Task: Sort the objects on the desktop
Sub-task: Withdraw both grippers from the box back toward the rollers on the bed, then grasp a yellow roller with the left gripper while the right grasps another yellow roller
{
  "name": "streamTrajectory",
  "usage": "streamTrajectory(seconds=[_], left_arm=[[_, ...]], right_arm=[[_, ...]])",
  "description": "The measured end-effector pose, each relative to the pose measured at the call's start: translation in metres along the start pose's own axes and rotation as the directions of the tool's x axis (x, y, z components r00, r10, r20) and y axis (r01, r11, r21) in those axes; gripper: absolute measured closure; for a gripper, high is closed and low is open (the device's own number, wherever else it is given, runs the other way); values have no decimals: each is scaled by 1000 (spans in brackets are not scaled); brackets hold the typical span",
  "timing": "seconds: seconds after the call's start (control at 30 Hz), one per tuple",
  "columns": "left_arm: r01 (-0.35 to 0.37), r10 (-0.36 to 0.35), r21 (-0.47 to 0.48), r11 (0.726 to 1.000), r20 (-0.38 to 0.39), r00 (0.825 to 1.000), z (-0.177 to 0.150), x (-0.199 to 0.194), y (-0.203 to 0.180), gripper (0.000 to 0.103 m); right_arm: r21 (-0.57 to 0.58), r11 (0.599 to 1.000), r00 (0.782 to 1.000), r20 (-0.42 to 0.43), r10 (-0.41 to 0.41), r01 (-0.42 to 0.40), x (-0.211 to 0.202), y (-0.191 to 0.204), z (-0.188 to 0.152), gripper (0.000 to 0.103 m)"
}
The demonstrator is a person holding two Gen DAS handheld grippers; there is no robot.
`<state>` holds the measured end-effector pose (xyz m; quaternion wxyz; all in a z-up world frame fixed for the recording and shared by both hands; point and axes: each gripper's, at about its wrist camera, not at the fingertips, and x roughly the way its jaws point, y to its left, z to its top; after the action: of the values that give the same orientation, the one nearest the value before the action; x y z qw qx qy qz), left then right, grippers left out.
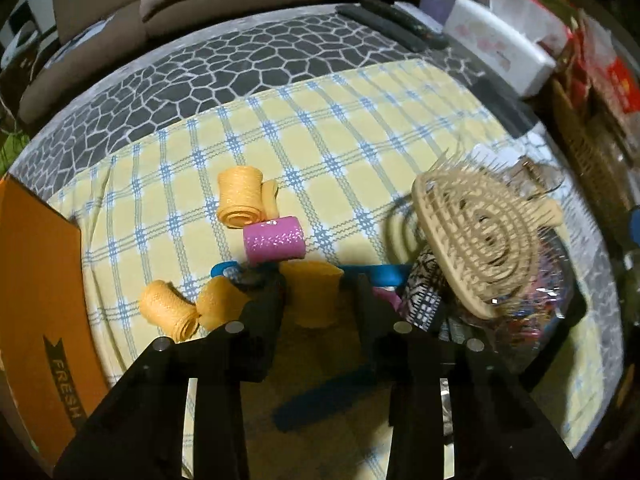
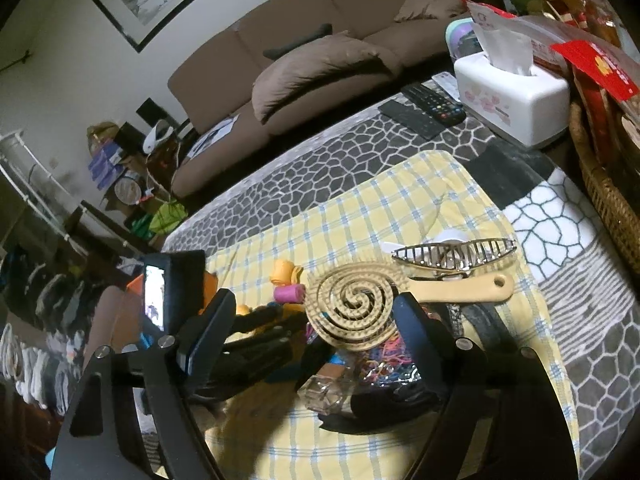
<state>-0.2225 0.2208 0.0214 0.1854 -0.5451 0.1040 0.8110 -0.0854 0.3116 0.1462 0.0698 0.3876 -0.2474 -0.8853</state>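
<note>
An orange hair roller (image 1: 314, 294), light, soft and crushable, is clasped across its barrel by the left gripper (image 1: 320, 300); the right gripper (image 2: 316, 320), spread apart, is held astride the stiff spiral brush (image 2: 352, 308)

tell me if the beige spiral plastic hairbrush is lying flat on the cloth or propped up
Propped up. The beige spiral plastic hairbrush rests tilted on a pile of items, its head raised off the yellow checked cloth.

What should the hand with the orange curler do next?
Probably lift it. The left hand-held gripper looks shut on an orange hair roller, while other orange rollers and a pink roller lie loose on the checked cloth. A small rise would clear them before carrying it toward the orange box, likely its place.
</note>
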Motion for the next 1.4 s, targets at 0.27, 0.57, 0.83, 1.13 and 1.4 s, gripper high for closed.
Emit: streamTrajectory(seconds=[0.27,0.57,0.83,1.13,1.4], left_arm=[[17,-16,-26,1000,36,999,-2,-6,10,77],[125,-113,-63,990,172,979,-20,-76,27,76],[194,-157,-105,975,285,946,-45,-135,56,76],[258,-179,-180,949,366,913,-83,-168,101,76],[243,-142,-218,945,395,908,-111,-174,129,76]], right_arm=[[-15,1000,1000,-5,-12,11,0,0,-1,22],[-60,998,999,-39,-17,15,15,15,-6,29],[-57,996,994,-96,59,-65,43,31,-14,45],[-144,986,984,-171,55,-81,89,66,-25,57],[-241,970,974,-223,-26,-30,135,88,-43,58]])
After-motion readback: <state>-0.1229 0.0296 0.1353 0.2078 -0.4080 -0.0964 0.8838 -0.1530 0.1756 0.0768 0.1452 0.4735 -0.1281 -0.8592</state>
